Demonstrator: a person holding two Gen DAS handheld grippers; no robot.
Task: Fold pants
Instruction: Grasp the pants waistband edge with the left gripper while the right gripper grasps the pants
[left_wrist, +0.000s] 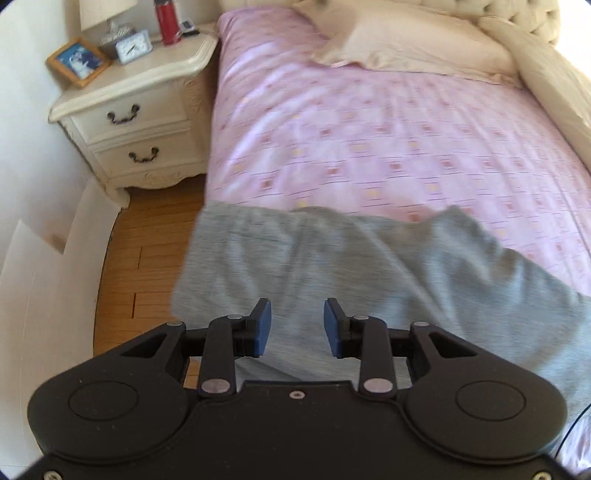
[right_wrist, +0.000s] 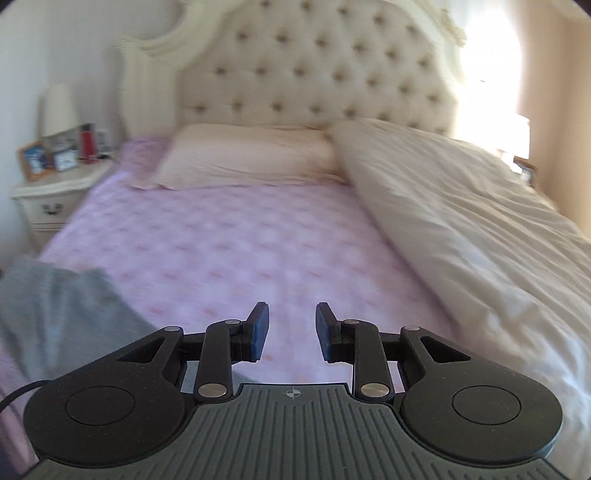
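No legible text anywhere: the clock (left_wrist: 133, 46) far up-left of the jaws has a dial too blurred to read, the red bottle (left_wrist: 166, 20) shows no label.

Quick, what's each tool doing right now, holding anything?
Left tool: open, empty, above the grey pants.
Right tool: open, empty.

Soft grey knit cloth, matt and lightly heathered, on the pants (left_wrist: 332, 266). Thin pink printed cotton on the bed sheet (left_wrist: 369, 147), smooth. Glossy cream-painted wood on the nightstand (left_wrist: 140, 92); warm varnished planks on the floor (left_wrist: 147, 251). Matt black plastic with blue rubbery pads and small metal pins on the left claw (left_wrist: 297, 328). Tufted cream fabric on the headboard (right_wrist: 314, 74).
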